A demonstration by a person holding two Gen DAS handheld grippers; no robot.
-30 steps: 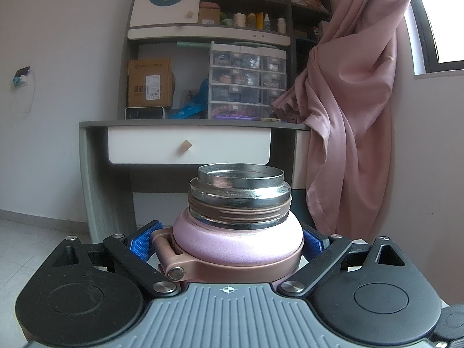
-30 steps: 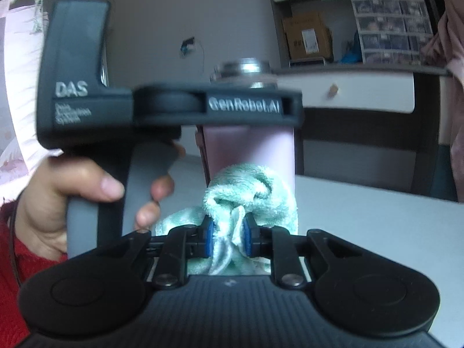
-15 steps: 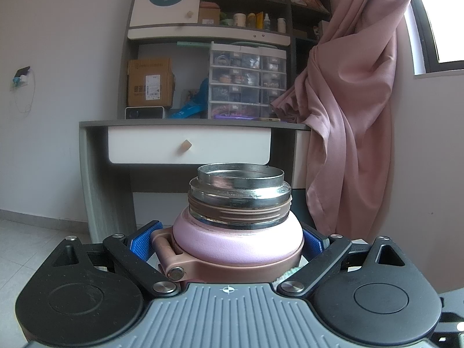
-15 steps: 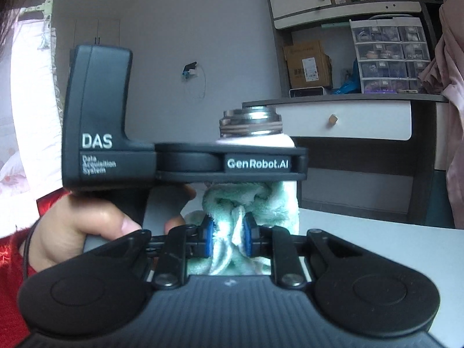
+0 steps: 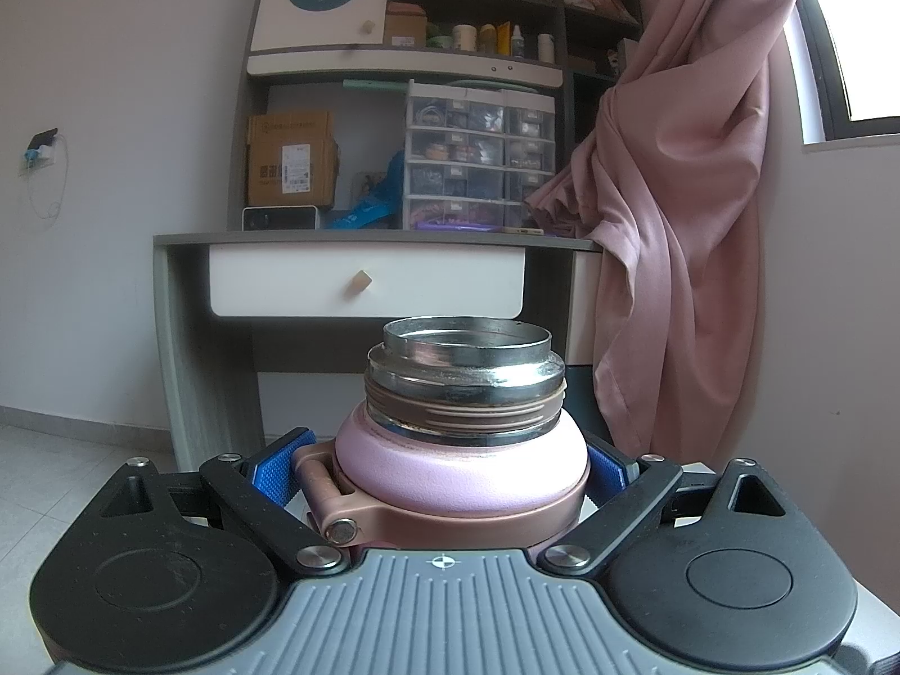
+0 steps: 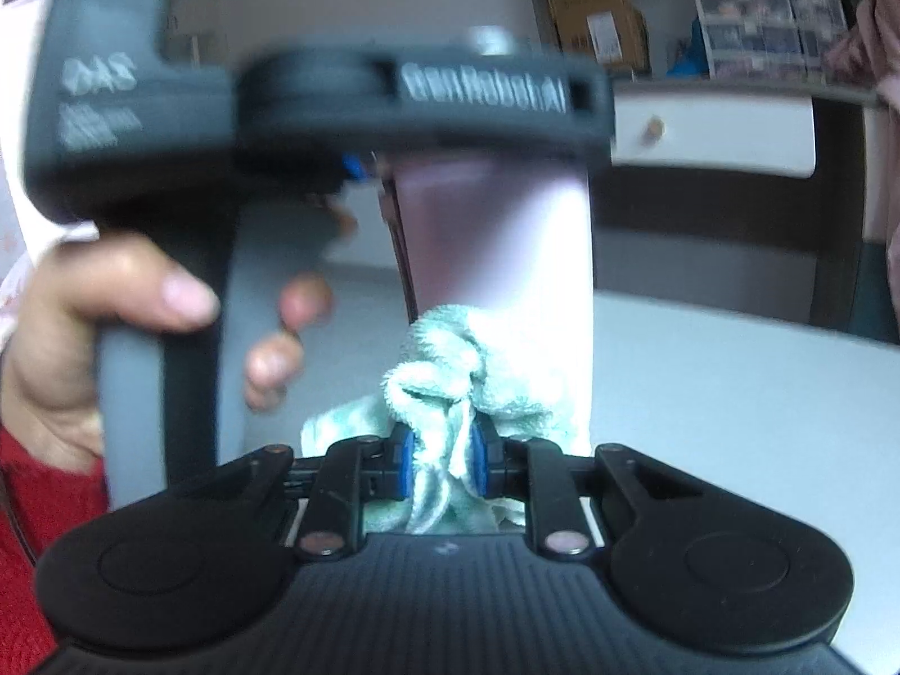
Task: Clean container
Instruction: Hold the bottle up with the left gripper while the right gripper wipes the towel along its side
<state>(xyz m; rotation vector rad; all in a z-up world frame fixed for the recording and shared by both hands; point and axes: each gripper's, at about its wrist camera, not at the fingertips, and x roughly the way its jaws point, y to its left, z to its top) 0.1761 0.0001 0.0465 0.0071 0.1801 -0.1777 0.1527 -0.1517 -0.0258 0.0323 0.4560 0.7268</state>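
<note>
The left gripper (image 5: 444, 472) clamps the lidless pink flask (image 5: 461, 461) upright over the table (image 6: 731, 382). The right gripper (image 6: 440, 464), pinching a green cloth (image 6: 467, 371), has dropped lower down its wall: wiping continues.

Flask (image 5: 461, 467) upright between left gripper (image 5: 450, 472) fingers; cloth (image 6: 467, 371) seemingly against flask's side; desk (image 5: 371, 242) behind.

Soft daylight from a window (image 5: 860, 56) at right; fisheye-bent edges, motion-blurred right-wrist view.
</note>
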